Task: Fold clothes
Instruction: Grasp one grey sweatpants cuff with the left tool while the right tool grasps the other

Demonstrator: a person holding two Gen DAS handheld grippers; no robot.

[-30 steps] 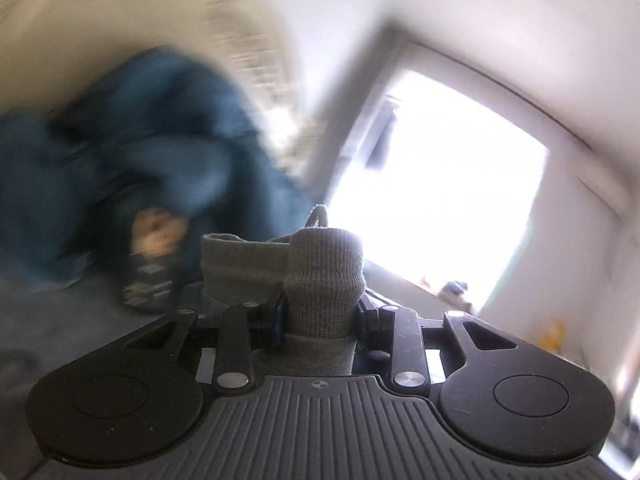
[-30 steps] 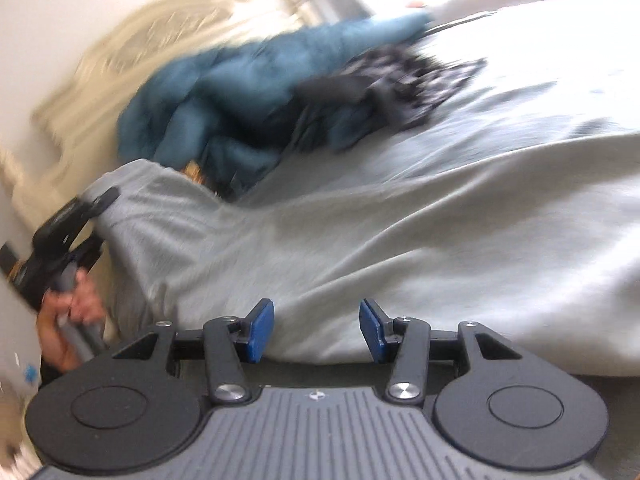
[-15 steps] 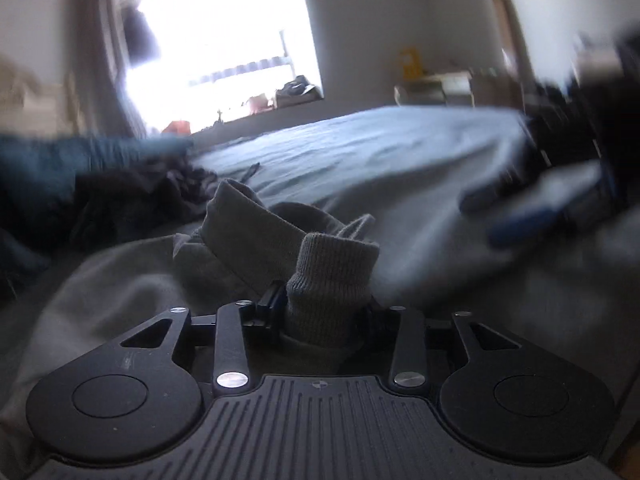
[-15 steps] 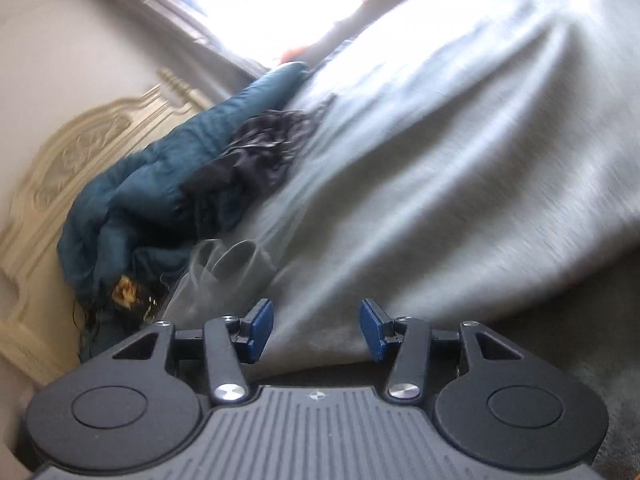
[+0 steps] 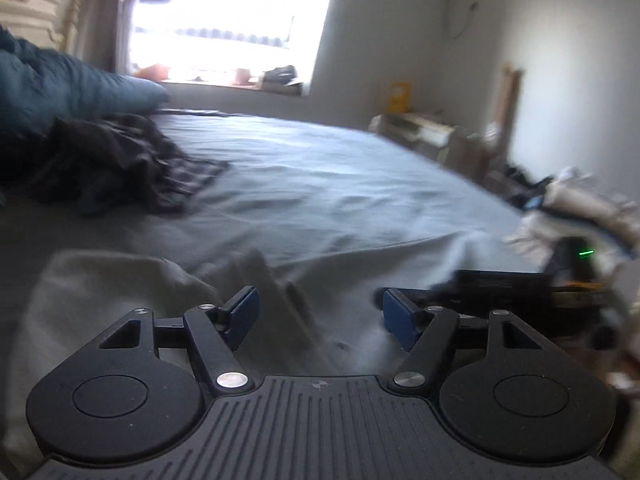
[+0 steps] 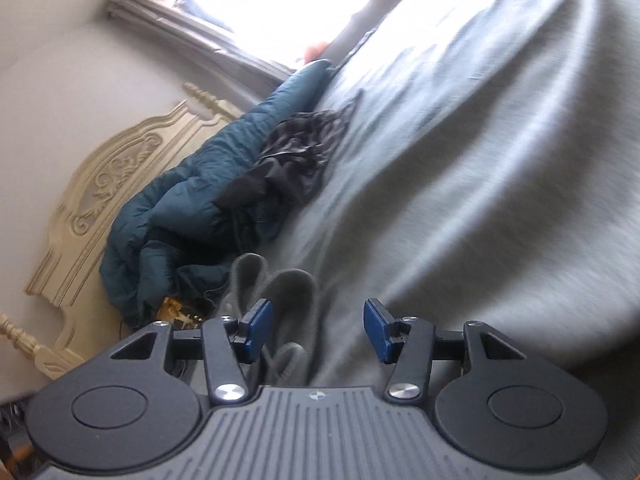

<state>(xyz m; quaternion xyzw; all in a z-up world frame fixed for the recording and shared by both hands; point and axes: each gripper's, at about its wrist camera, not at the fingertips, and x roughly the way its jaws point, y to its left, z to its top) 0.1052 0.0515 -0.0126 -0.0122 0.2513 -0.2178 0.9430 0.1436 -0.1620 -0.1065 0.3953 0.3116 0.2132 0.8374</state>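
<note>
1. Looking through the left wrist cam: left gripper is opening up, jaws apart with nothing pinched. The grey garment is lying rumpled on the bed right under it.
2. Right wrist cam: right gripper is spreading too, pads clear of the grey garment's ribbed cuff sitting between them, beside the teal duvet.

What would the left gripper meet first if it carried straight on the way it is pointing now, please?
Most likely the grey garment lying just beyond the left gripper, whose jaws are opening with nothing clamped between them. Past that fold lies only the bed sheet. Depth is hard to judge through the fisheye.
</note>
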